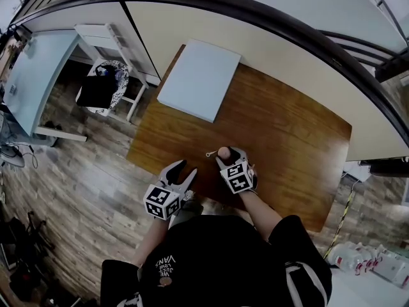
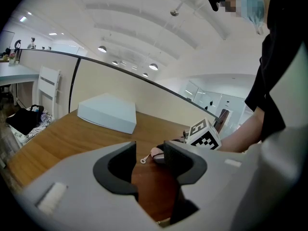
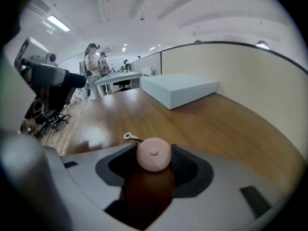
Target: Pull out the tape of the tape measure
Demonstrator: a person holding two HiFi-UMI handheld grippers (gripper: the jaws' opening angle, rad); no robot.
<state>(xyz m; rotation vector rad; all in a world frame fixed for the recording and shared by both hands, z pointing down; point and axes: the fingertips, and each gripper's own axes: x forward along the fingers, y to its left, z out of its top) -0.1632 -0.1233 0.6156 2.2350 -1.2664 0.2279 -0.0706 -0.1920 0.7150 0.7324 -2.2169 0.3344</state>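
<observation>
Your right gripper (image 1: 230, 155) stood open by the near edge of the brown wooden table (image 1: 291, 139). Its jaws sat either side of the small round pink tape measure (image 3: 153, 153), with the pads close but not visibly pressing. Your left gripper (image 2: 149, 154) was open and empty, just left of it. The small metal ring tab (image 3: 127, 136) lay flat on the table, just left of the case.

Risks, as judged:
- Pull the ring with the case unclamped and the whole case would likely slide.
- The round case could roll or pop out of a light squeeze.
- The thin, flat ring could slip under your left pads.

Hard to make out:
- whether the right pads touched the case
- the tape slot
- whether any tape was drawn out
</observation>
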